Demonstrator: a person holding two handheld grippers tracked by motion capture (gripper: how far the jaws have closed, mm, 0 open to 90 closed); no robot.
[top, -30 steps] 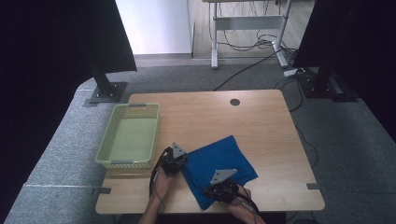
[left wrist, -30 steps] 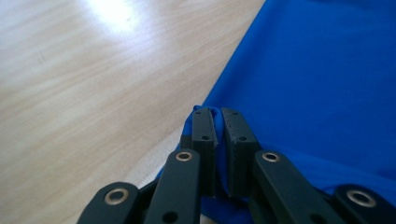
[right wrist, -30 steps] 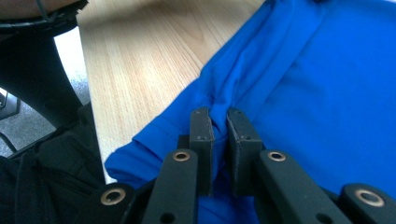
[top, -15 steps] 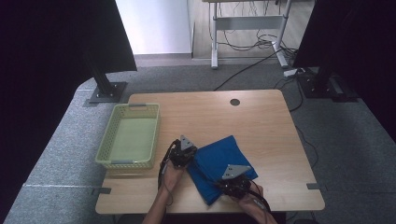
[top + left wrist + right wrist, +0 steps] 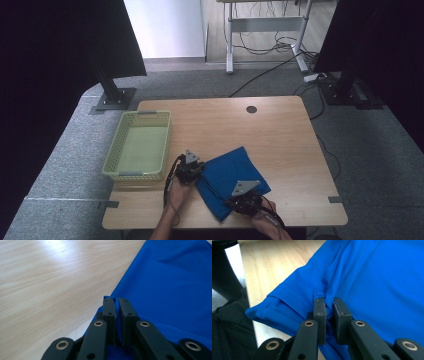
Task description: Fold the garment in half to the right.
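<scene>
Both grippers [image 5: 191, 169] [image 5: 243, 200], each clamped on the blue cloth [image 5: 230, 175], have dragged it rightward, so folding can proceed.

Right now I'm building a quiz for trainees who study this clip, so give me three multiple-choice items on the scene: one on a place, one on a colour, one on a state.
1. Where does the basket stand?
A. on the table's left side
B. on the floor
C. on top of the cloth

2. What colour is the cloth?
A. red
B. blue
C. white

3. How is the left claw?
A. wide open over bare wood
B. shut on the cloth's edge
C. inside the basket

Key: 1 A, the high view shows it left of the cloth; 2 B, blue in every view; 3 B, its jaws pinch blue fabric between them.
</scene>
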